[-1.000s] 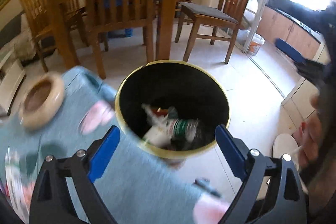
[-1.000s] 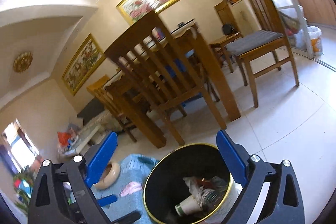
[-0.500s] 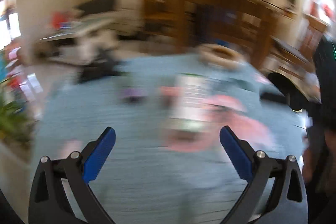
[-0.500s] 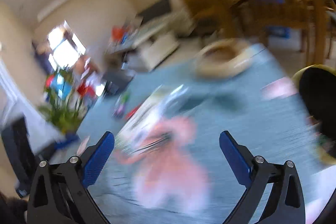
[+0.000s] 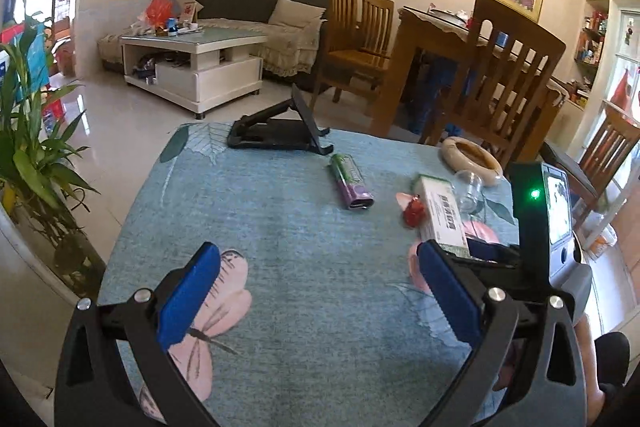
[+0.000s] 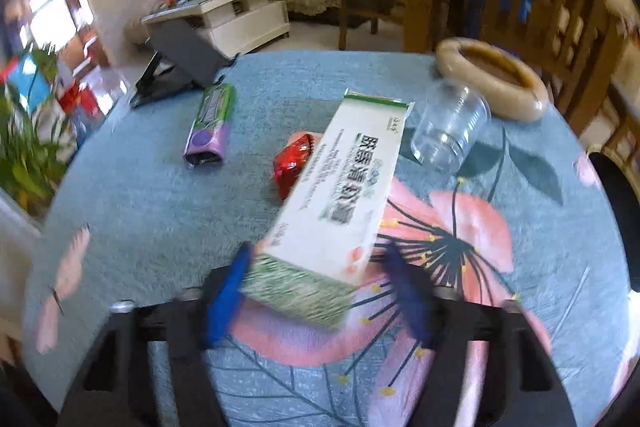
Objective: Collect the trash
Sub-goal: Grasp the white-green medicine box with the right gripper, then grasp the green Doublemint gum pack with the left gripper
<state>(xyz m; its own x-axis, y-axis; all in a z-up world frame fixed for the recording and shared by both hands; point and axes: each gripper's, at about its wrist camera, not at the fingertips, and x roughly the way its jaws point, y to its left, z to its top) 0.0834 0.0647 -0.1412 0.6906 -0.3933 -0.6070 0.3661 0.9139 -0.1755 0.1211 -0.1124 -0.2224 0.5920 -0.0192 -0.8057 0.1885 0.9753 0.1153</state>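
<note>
A long white and green carton (image 6: 344, 187) lies on the blue floral tablecloth (image 6: 160, 211); it also shows in the left wrist view (image 5: 442, 215). My right gripper (image 6: 320, 291) has its blue fingers at either side of the carton's near end, narrowed around it. Beside the carton lie a red foil wrapper (image 6: 291, 163), a purple and green packet (image 6: 210, 125) and a clear plastic cup (image 6: 450, 125) on its side. My left gripper (image 5: 316, 291) is open and empty above the cloth, left of the carton.
A tan ashtray-like bowl (image 6: 494, 81) sits at the table's far right edge. A black folding stand (image 5: 276, 133) is at the far edge. Wooden chairs (image 5: 504, 75) and a dining table stand beyond. A plant (image 5: 28, 155) is at left. The bin's dark rim (image 6: 616, 195) shows at right.
Both grippers swung from above the bin back over the table. The right gripper's fingers have narrowed from wide open to the sides of the carton's near end.
</note>
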